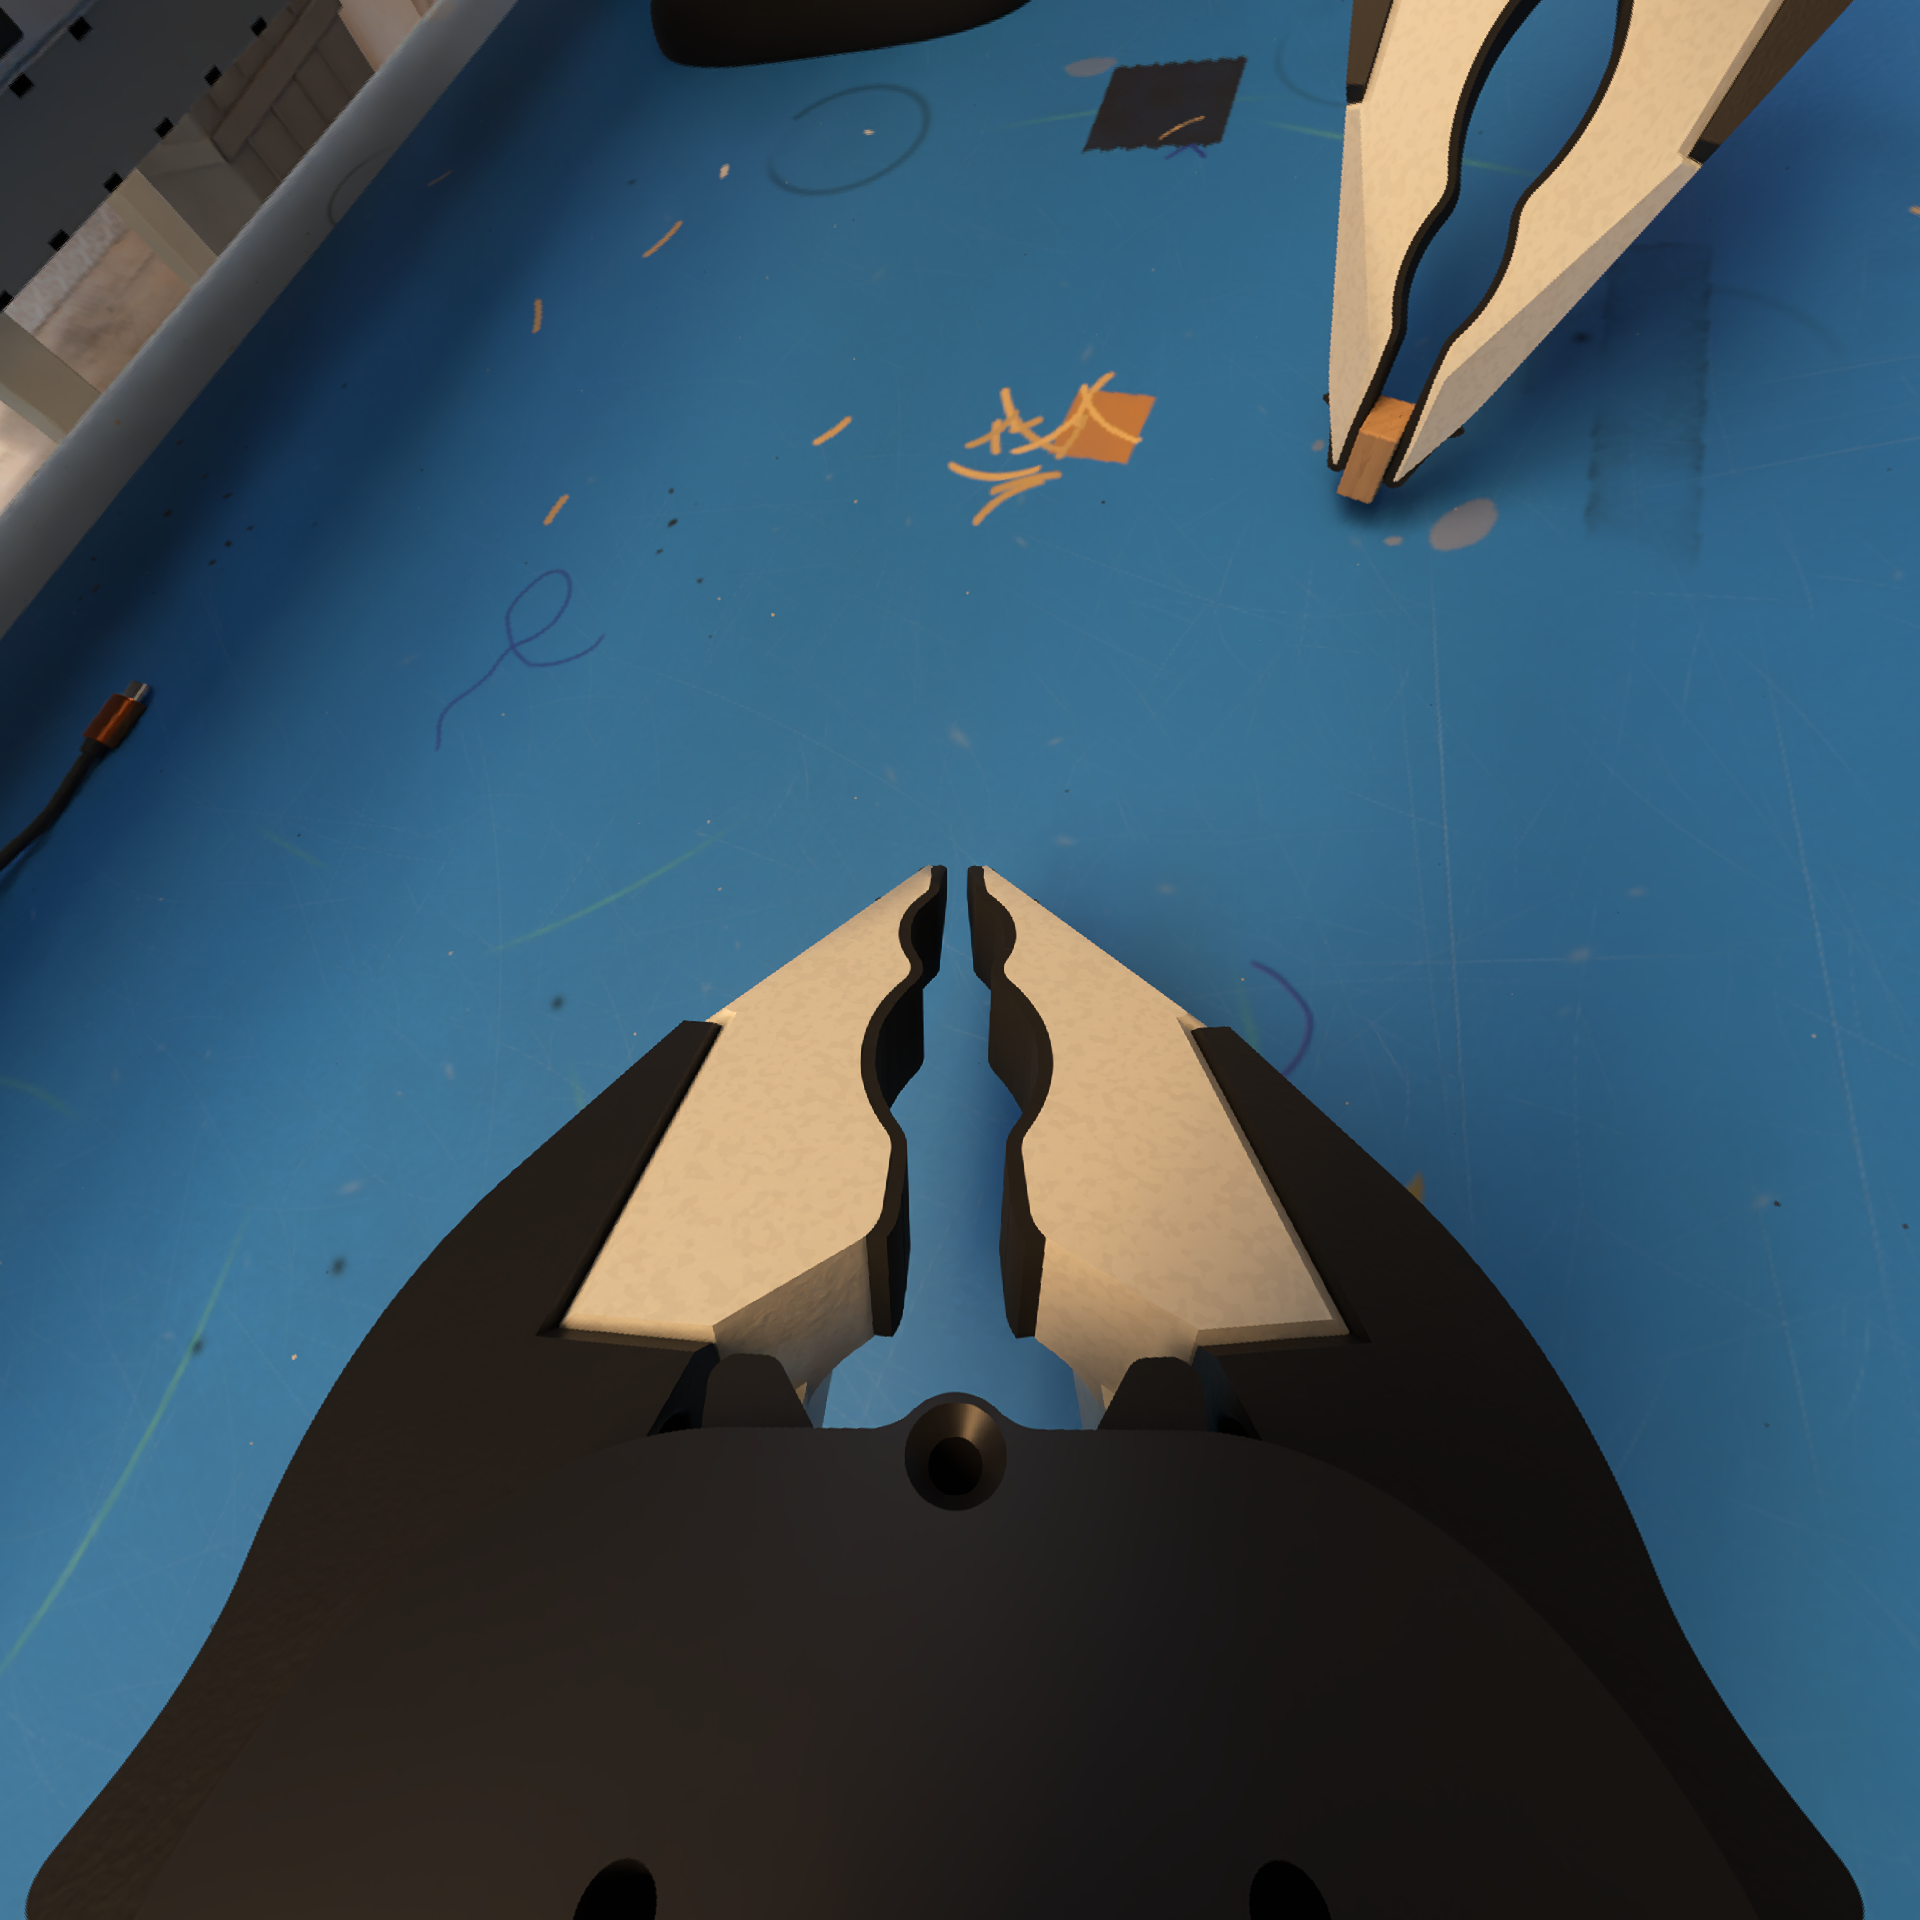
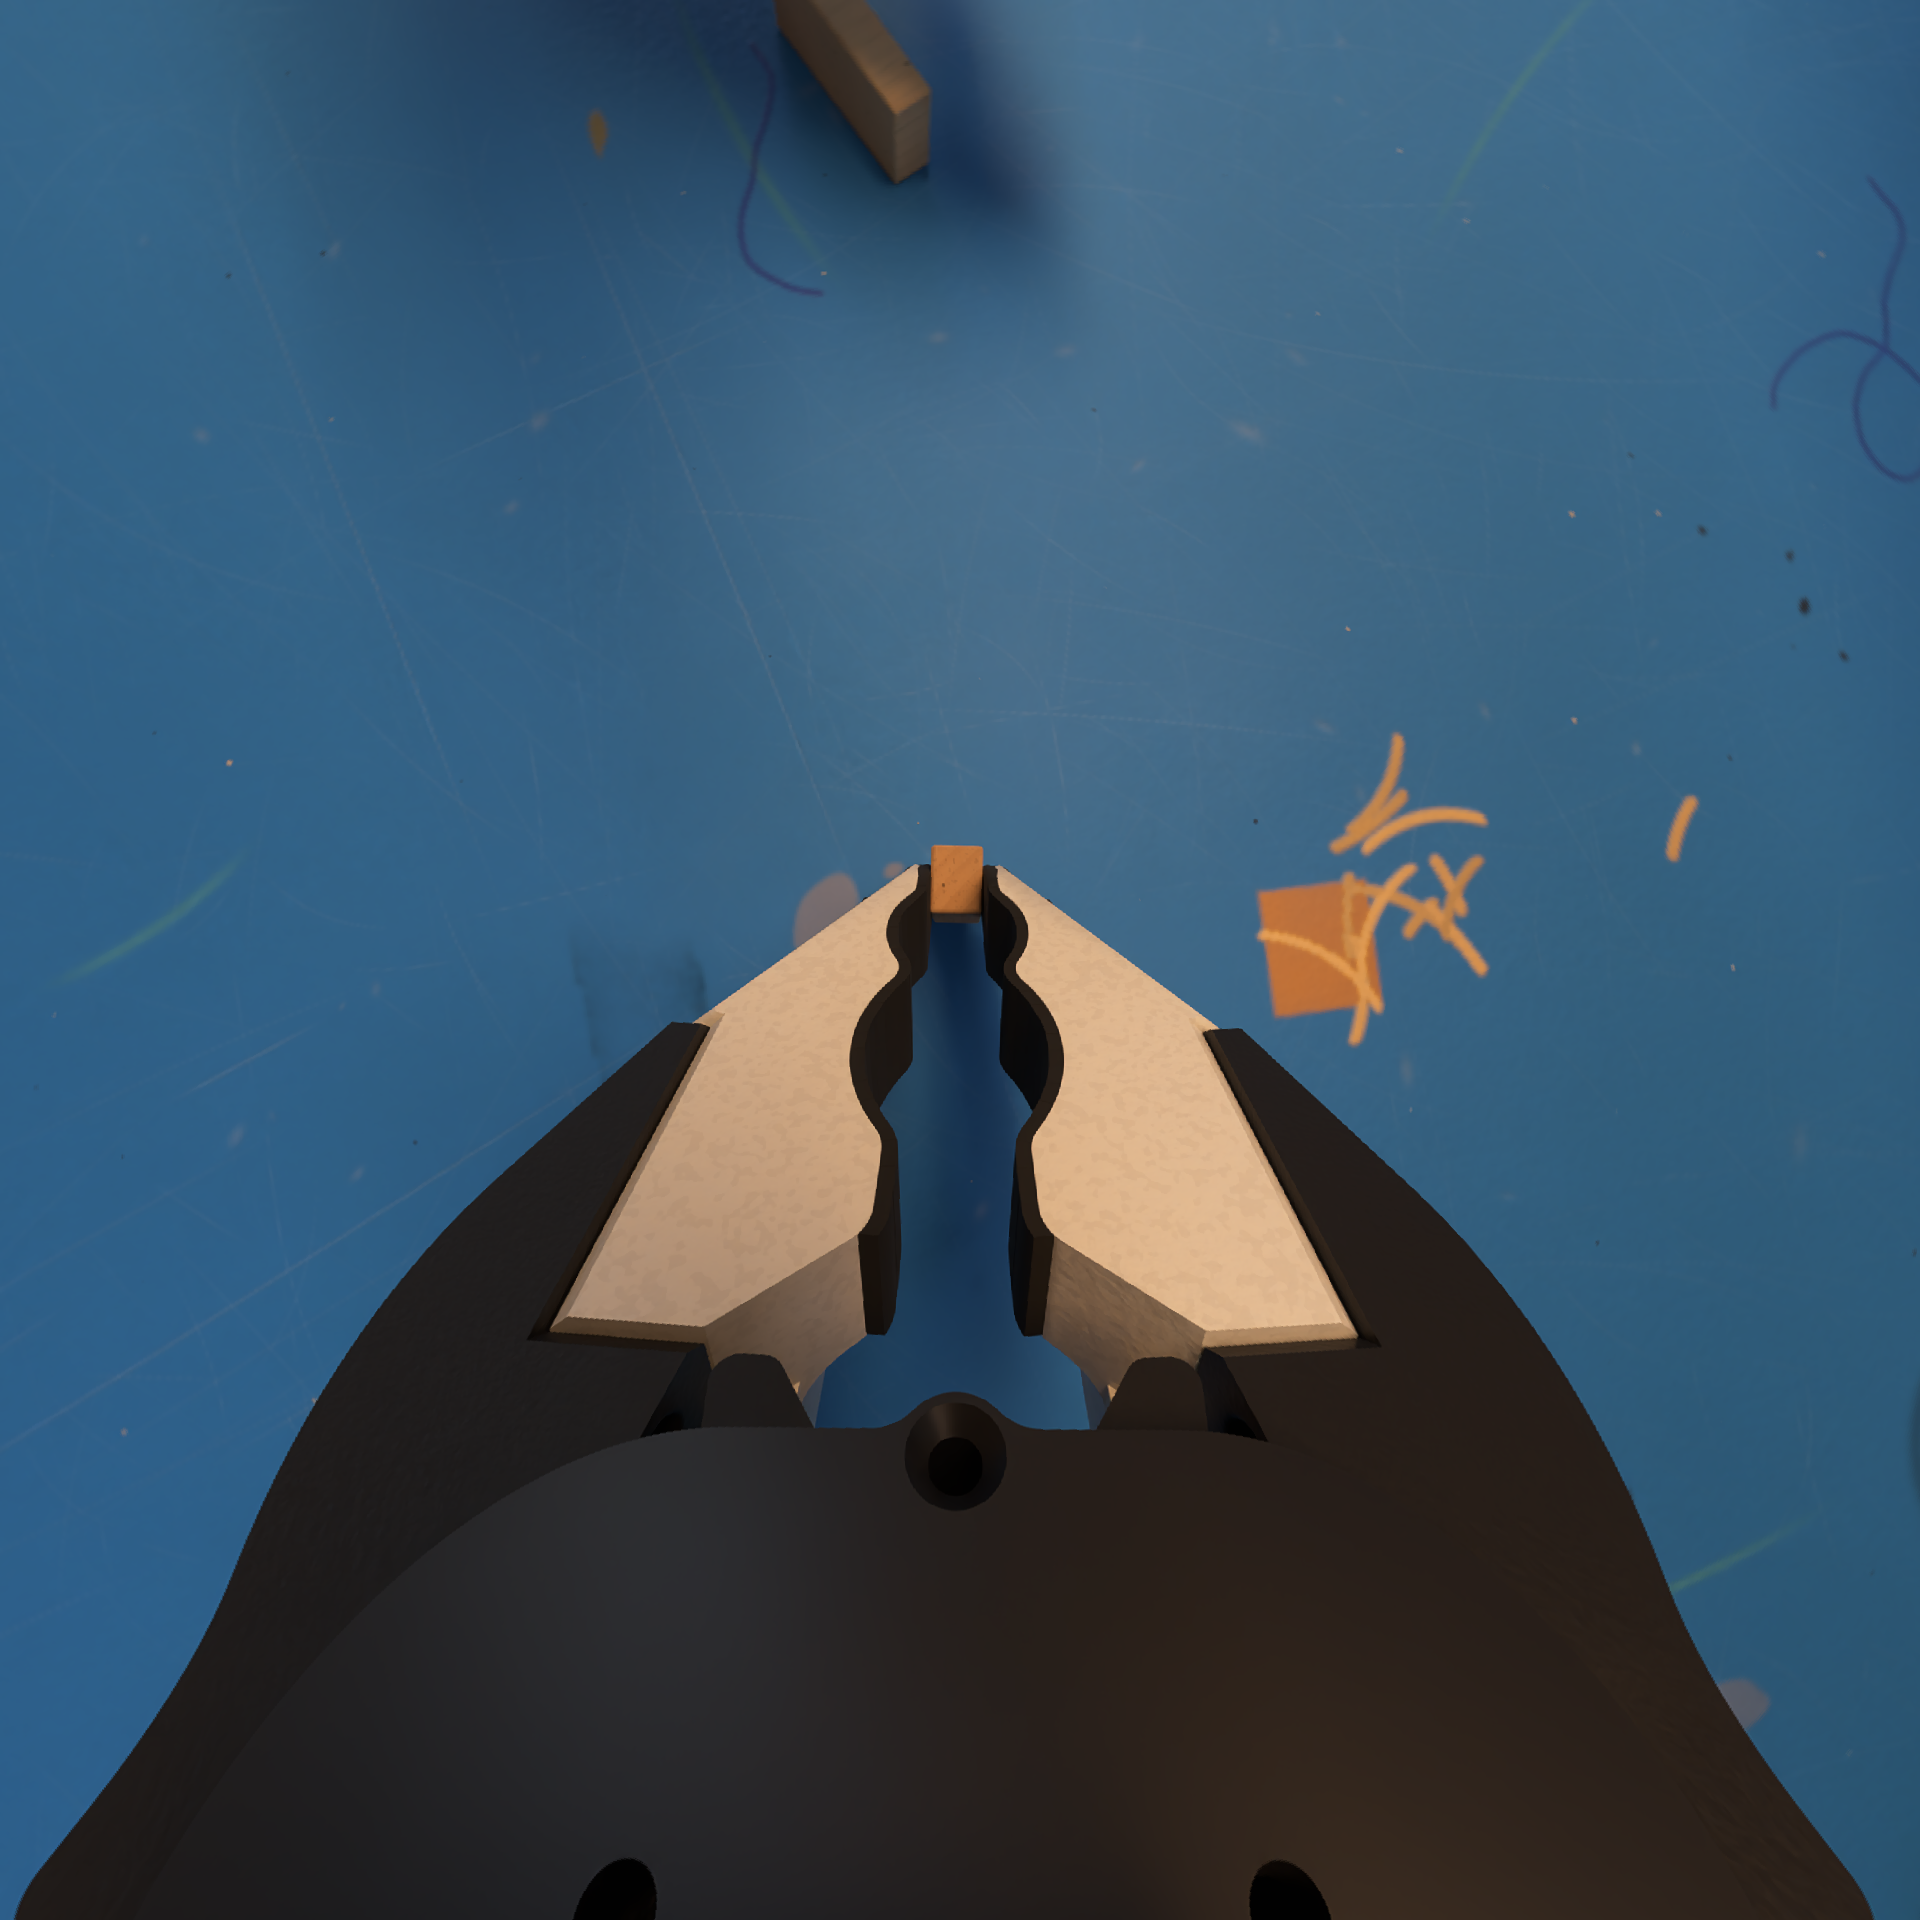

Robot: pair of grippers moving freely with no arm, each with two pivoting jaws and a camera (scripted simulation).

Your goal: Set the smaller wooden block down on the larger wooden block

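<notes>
Two grippers over a blue table — right gripper pinching the smaller wooden block, left gripper nearly closed, empty — next, seemingly, carrying it onto the larger wooden block

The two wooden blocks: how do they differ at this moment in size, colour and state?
The smaller wooden block is short and orange-tan; the larger wooden block is long and paler, greyish tan. The smaller one is pinched between the tips of the right gripper; the larger one lies free on the blue table, far ahead of it. Both are plain rectangular wood.
</notes>
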